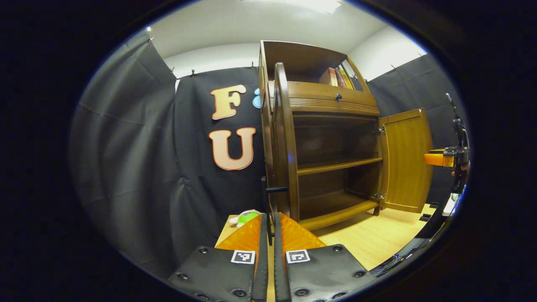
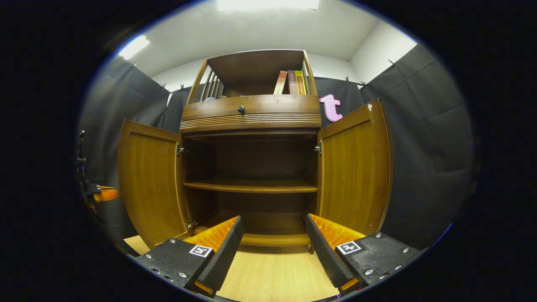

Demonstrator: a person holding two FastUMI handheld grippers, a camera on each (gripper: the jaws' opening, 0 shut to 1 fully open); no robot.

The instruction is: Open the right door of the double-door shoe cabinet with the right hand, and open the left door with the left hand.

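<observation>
- Looking along the left gripper (image 1: pixel 270 235) in the left gripper view, we see its two fingers nearly together, with a thin dark handle (image 1: pixel 270 228) standing in the narrow gap between them; we cannot tell whether both fingers actually press on it.
- Just left of those fingers, a small green and white toy (image 1: pixel 245 217) lies on the wooden floor (image 1: pixel 377 239) by the cabinet's left corner.
- Ahead of us the left door (image 1: pixel 285 142) shows edge-on, swung well out from the shoe cabinet (image 1: pixel 323 105), with a dark bar (image 1: pixel 277 189) sticking out from its edge.
- Past it the cabinet's inside is open: one shelf (image 1: pixel 340 165) across the middle, a drawer with a round knob (image 1: pixel 338 97) above, and books (image 1: pixel 337 77) in the top compartment.
- At the far side the right door (image 1: pixel 407 159) stands swung wide, and beyond its edge we spot the other gripper and part of a hand (image 1: pixel 459 170) holding it.
- Switching to the right gripper view, we face the cabinet (image 2: pixel 251 113) head-on: left door (image 2: pixel 149 180) and right door (image 2: pixel 356 167) both stand wide open.
- Low in that view, the right gripper (image 2: pixel 272 235) has its fingers spread far apart and holds nothing, the floor (image 2: pixel 277 277) below them.
</observation>
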